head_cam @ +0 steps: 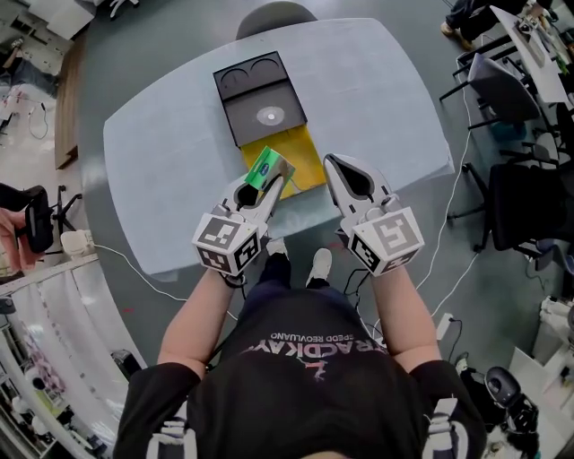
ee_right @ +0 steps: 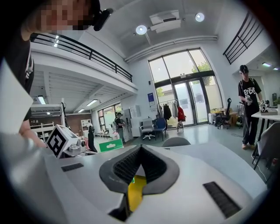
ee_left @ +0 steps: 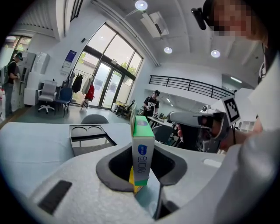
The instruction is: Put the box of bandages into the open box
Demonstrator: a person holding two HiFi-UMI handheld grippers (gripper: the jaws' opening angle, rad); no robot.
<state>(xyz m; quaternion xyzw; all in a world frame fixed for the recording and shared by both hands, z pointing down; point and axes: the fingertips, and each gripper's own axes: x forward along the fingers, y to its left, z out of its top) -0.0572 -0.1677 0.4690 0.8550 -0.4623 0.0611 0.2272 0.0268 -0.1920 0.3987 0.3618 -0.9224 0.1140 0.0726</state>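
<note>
Green-and-white box of bandages (head_cam: 265, 166) clamped in the left gripper (head_cam: 273, 176), jaws partly apart and pressed against its two broad sides. Stands upright in the left gripper view, green end up, blue print running down the narrow white face toward the camera. Seen from the head view, hangs over the near left corner of a yellow panel (head_cam: 303, 160) lying flat on a pale grey table (head_cam: 386, 99); contact with the panel not discernible. Directly beyond the yellow panel and touching it, an open black box (head_cam: 260, 97): a shallow dark tray with a pale disc at its centre, and past that a section with two round recesses. Right gripper (head_cam: 331, 163) just beside the panel's right edge, jaws closed tip to tip with nothing held; only a sliver of yellow visible through the gap behind the tips in the right gripper view. Square-marker cubes at the rear of both grippers, bare forearms behind them, a black T-shirt along the bottom of the head view. Grey chair back (head_cam: 276, 16) at the table's far side. Behind everything in both gripper views, a bright hall with tall windows, round ceiling lights, a railed upper level and a few people standing well away.
</note>
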